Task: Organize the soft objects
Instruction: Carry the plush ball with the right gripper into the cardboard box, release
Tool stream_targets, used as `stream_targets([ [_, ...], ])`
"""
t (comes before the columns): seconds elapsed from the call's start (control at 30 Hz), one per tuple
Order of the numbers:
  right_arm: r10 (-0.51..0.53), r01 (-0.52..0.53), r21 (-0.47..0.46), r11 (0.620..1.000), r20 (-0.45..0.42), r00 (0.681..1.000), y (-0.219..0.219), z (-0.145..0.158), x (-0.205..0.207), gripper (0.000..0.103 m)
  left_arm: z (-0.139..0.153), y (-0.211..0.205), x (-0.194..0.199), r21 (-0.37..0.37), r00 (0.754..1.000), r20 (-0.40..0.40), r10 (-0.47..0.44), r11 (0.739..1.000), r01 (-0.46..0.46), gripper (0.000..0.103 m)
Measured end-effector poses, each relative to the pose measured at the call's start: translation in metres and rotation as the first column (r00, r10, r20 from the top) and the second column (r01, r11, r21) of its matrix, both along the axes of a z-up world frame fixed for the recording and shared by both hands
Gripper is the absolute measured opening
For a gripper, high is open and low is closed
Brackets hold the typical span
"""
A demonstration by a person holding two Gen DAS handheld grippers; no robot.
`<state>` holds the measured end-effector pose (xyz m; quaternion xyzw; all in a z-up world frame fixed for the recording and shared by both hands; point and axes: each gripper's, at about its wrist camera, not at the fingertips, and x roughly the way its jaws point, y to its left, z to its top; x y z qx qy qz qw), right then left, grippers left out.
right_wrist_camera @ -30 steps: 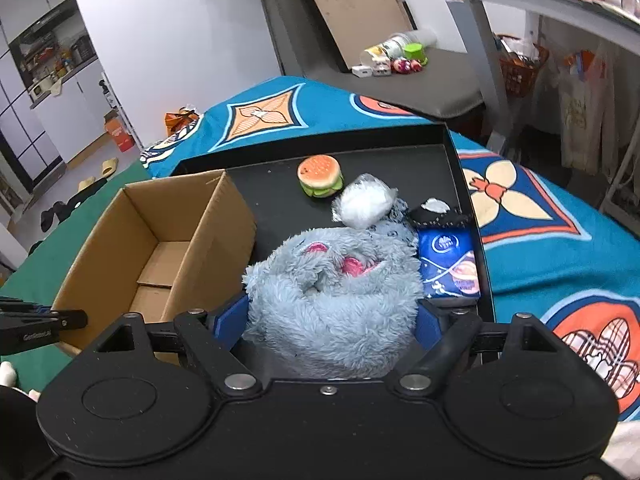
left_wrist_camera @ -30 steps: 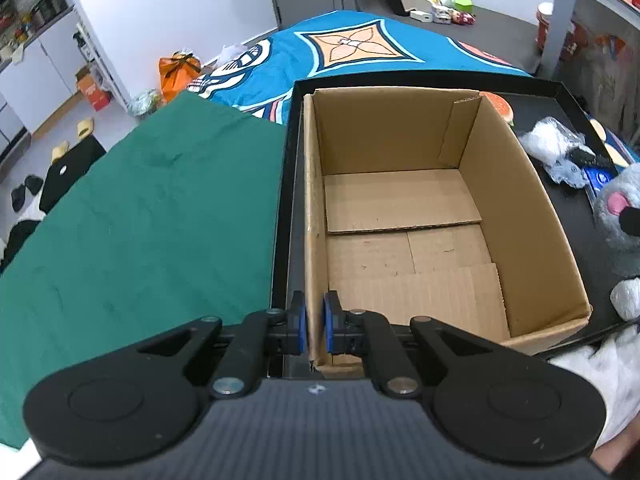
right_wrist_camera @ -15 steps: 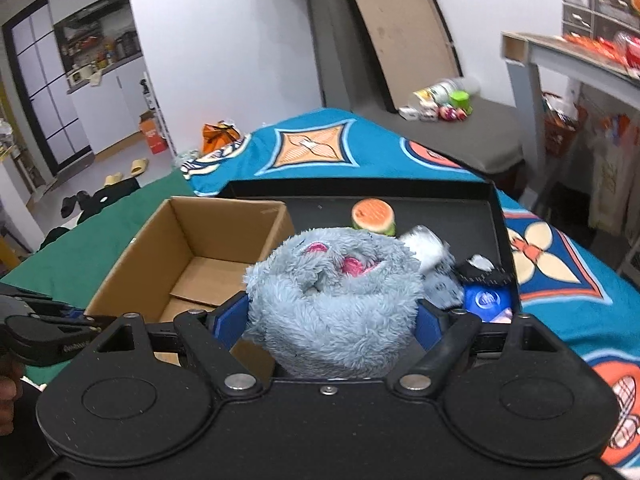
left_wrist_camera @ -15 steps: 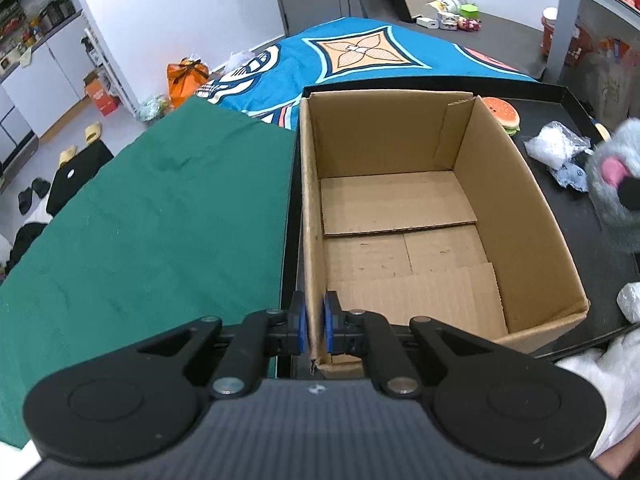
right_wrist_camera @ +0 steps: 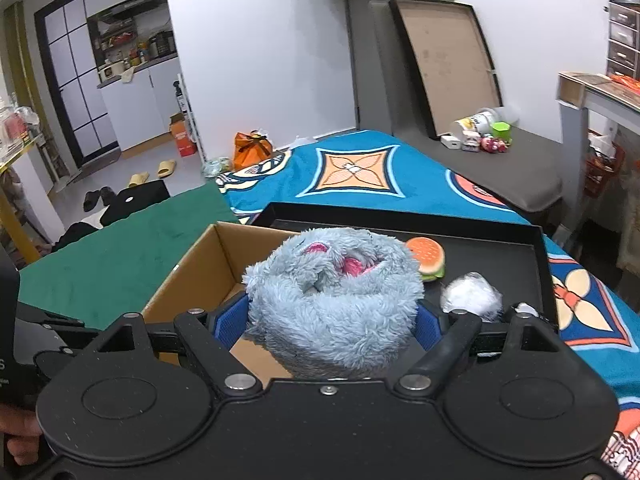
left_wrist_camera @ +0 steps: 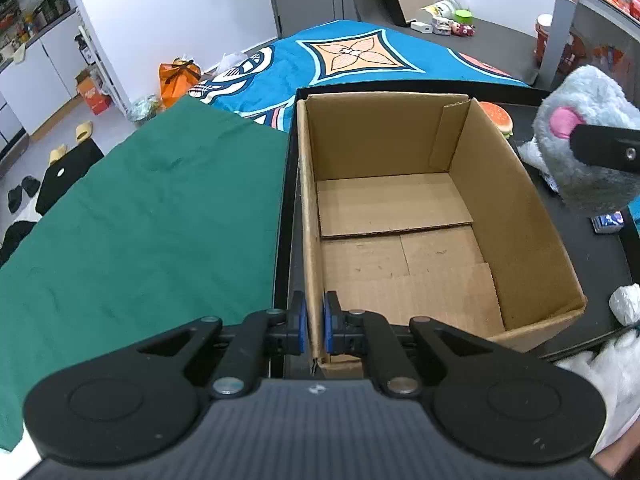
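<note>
Plush toy [right_wrist_camera: 334, 304], grey-blue and fluffy with pink patches, sits squeezed between the blue pads of the right claw [right_wrist_camera: 332, 326], held up above the near right corner of the cardboard box [left_wrist_camera: 420, 216]; from the left wrist view the same toy [left_wrist_camera: 588, 152] hangs in the air just past the box's right wall.

Going left to right in the left wrist view: a green cloth [left_wrist_camera: 140, 232] covers the left side of the bed, with a blue patterned blanket [left_wrist_camera: 352, 52] beyond it. Next comes the black tray [left_wrist_camera: 285, 208], whose left rim runs alongside the box. The left claw [left_wrist_camera: 314, 326] is clenched on the box's near left wall, its blue pads pressing the cardboard edge from both sides. The box stands upright in the tray, open at the top, with only its loose bottom flaps showing inside. To the right of the box, on the tray, lie a burger-shaped toy [left_wrist_camera: 498, 118], a small blue packet [left_wrist_camera: 608, 222] and a crumpled clear bag [left_wrist_camera: 626, 304]. White fluffy material [left_wrist_camera: 608, 380] shows at the bottom right corner.

In the right wrist view the burger toy [right_wrist_camera: 428, 256] rests on the tray just behind the plush, and a white bundle in clear wrapping [right_wrist_camera: 472, 294] lies to its right.
</note>
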<state>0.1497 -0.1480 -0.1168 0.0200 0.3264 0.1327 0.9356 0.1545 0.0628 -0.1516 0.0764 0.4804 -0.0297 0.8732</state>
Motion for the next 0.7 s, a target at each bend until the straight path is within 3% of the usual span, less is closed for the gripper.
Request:
stream_targets([
  [0.47, 0.087, -0.087, -0.031, 0.996, -0.003, 0.996, 0.032, -0.003, 0.021, 0.081, -0.006, 0.011, 0.009, -0.059, 0.999, -0.042, 0.033, 0.998, -0.036, 0.008],
  [0.7, 0.107, -0.108, -0.070, 0.992, -0.013, 0.994, 0.043, -0.004, 0.031, 0.090, -0.010, 0.009, 0.011, -0.053, 0.998, -0.050, 0.034, 0.998, -0.036, 0.009],
])
